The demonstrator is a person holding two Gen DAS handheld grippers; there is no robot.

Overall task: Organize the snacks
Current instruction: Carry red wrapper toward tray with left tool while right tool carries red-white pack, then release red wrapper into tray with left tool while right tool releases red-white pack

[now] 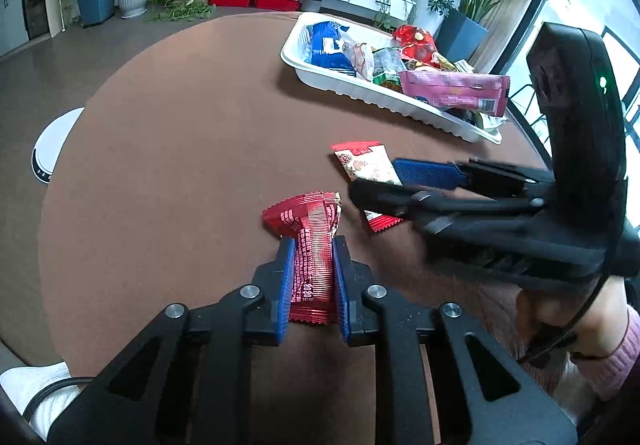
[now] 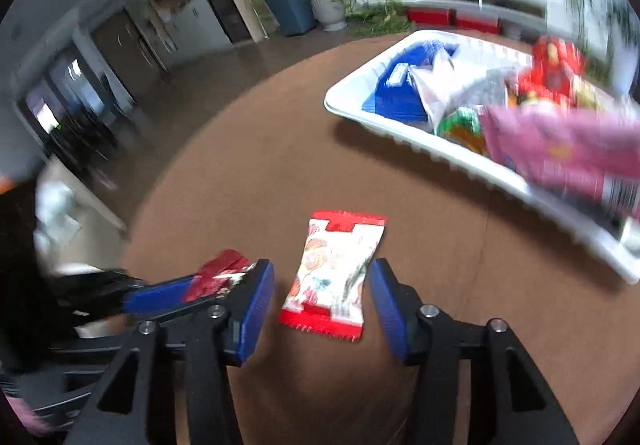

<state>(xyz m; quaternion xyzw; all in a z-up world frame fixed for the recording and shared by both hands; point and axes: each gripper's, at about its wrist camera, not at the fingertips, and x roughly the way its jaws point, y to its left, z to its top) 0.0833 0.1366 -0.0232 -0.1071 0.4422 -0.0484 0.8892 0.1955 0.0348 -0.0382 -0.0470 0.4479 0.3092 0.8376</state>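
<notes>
Now two snack packets are at the grippers on the brown table (image 1: 180,125).

The left gripper (image 1: 314,269) is clamped on a red wrapper (image 1: 312,245), its blue pads pressing both sides. The right gripper (image 2: 322,297) stands partly open around a white-and-red packet (image 2: 334,273) lying flat on the table, with the pads clear of it. Beyond them, the white tray (image 1: 384,97) holds mixed snacks, a pink packet (image 1: 456,89) resting across its near end.

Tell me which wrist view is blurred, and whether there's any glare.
Right wrist view: motion-smeared, worst on the tray and room; the white packet stays readable. Left wrist view: sharp, fisheye-curved table, bright window at right, sheen on the red wrapper.
</notes>
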